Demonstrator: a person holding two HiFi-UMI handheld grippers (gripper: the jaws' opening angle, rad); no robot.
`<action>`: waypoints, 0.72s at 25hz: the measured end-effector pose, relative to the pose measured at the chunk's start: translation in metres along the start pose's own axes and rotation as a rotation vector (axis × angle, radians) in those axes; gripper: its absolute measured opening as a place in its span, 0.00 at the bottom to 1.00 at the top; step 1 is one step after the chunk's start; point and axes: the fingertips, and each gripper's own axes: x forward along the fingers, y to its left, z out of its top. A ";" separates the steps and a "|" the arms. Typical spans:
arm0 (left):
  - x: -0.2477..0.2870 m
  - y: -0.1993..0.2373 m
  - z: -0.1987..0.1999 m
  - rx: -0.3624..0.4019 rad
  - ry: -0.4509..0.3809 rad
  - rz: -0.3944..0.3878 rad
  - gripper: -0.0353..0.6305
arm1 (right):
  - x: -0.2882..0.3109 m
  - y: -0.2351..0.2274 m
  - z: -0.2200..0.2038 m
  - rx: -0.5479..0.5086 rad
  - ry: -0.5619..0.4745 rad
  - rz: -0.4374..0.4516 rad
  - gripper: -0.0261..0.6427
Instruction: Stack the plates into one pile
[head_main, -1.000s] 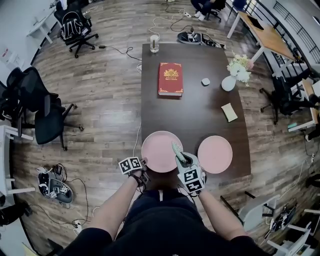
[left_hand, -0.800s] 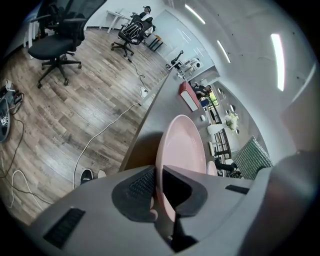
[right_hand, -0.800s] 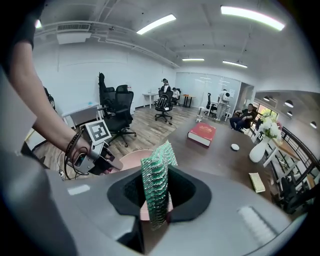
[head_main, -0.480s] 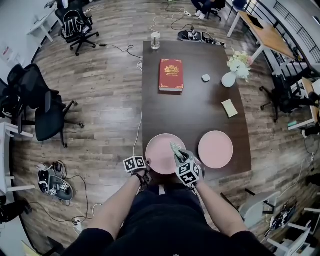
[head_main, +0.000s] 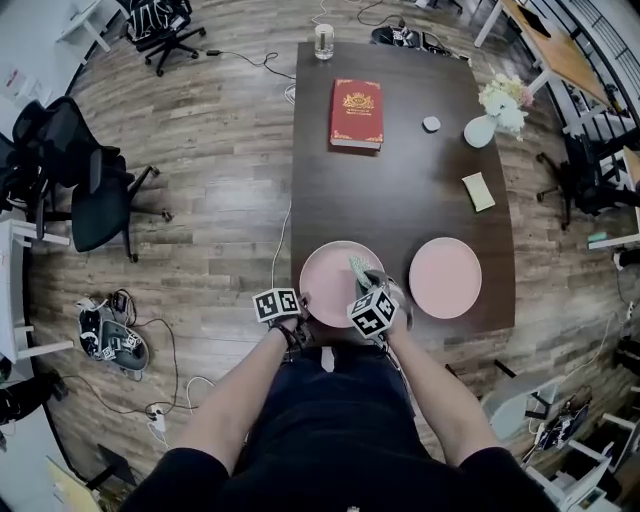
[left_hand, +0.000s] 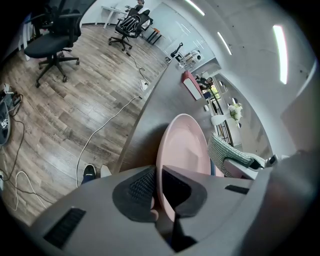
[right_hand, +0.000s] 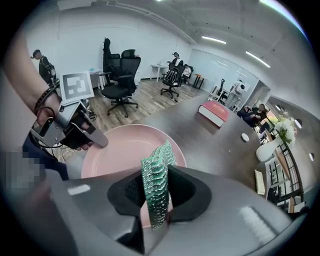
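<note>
Two pink plates lie at the near end of the dark table (head_main: 400, 190): the left plate (head_main: 335, 280) and the right plate (head_main: 445, 277), apart from each other. My left gripper (head_main: 303, 320) is shut on the left plate's near left rim; its pads (left_hand: 142, 185) pinch the rim of the left plate (left_hand: 182, 142). My right gripper (head_main: 364, 290) hangs low over that plate's right side, shut on a green sponge (head_main: 357, 268). The green sponge (right_hand: 156, 185) stands upright between the jaws, above the left plate (right_hand: 117, 150). The left gripper (right_hand: 75, 131) shows at the plate's far edge.
Farther along the table lie a red book (head_main: 356, 113), a glass (head_main: 324, 40), a small white disc (head_main: 431, 124), a white vase with flowers (head_main: 482, 128) and a yellowish pad (head_main: 479, 191). Office chairs (head_main: 90, 200) and cables stand on the wooden floor to the left.
My right gripper has come down with the green sponge, closer to the left plate. The left gripper stays on the plate's rim.
</note>
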 end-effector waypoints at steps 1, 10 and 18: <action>0.000 0.000 -0.001 0.000 0.000 0.002 0.08 | 0.005 0.000 -0.001 -0.010 0.012 -0.003 0.17; 0.000 0.003 -0.005 -0.006 -0.004 -0.002 0.07 | 0.051 0.024 -0.004 -0.128 0.131 0.037 0.17; -0.002 0.002 -0.008 0.003 -0.002 0.001 0.07 | 0.070 0.035 -0.007 -0.095 0.167 0.114 0.17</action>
